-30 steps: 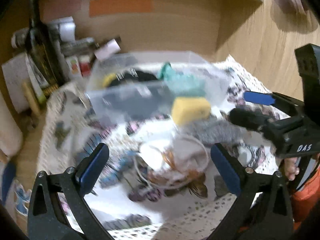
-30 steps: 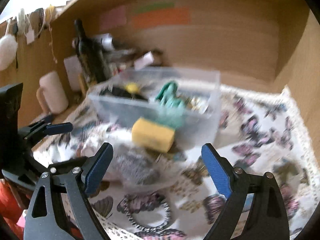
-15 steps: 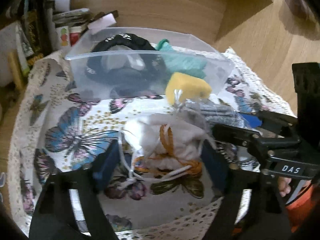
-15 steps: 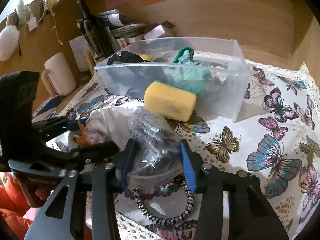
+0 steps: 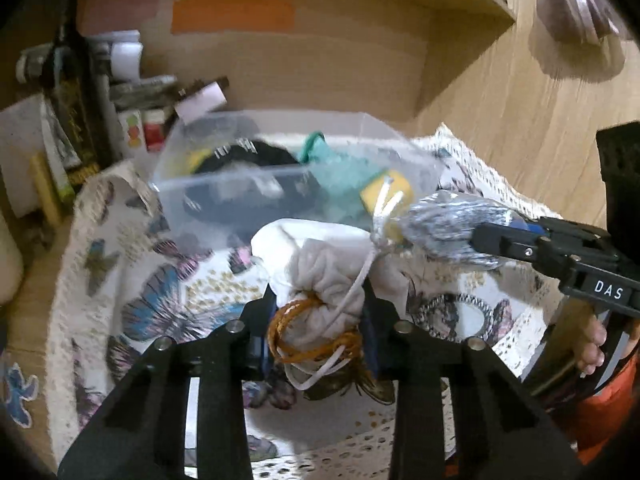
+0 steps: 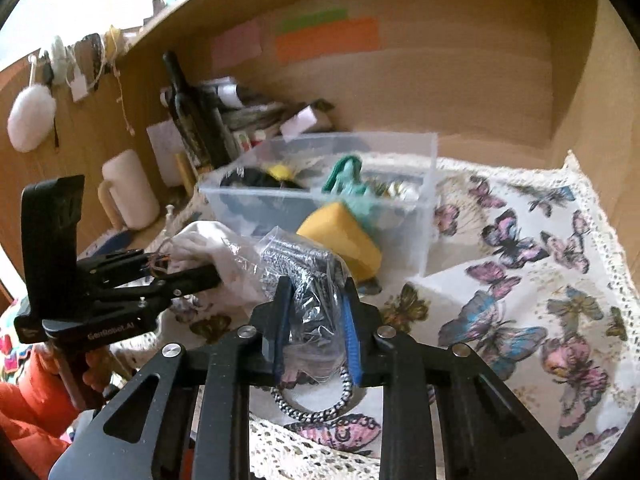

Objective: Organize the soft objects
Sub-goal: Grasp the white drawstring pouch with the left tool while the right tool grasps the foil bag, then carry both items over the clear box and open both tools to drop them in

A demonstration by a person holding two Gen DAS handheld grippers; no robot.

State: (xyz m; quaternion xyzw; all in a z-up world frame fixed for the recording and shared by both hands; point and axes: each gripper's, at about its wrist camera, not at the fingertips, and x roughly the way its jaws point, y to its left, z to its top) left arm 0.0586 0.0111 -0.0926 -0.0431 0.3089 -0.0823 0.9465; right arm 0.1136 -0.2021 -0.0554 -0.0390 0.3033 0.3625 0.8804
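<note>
My left gripper (image 5: 318, 312) is shut on a white cloth pouch (image 5: 320, 268) with orange and white cords, held above the butterfly cloth (image 5: 160, 304). My right gripper (image 6: 316, 308) is shut on a clear plastic bag of grey speckled fabric (image 6: 304, 276), also lifted; it shows in the left wrist view (image 5: 448, 224). Behind stands a clear plastic bin (image 6: 424, 184) holding black, teal and yellow soft items. A yellow sponge (image 6: 344, 240) lies against its front wall. A beaded hair band (image 6: 316, 400) lies on the cloth under my right gripper.
A dark bottle (image 6: 184, 112), papers and small boxes crowd the back left corner. A cream mug (image 6: 128, 192) stands at the left. Wooden walls close the back and right. The cloth's lace edge (image 6: 592, 208) runs along the right.
Both grippers closed from wide open: the left onto the white pouch, the right onto the plastic bag. Both things are now lifted off the cloth, uncovering the hair band.
</note>
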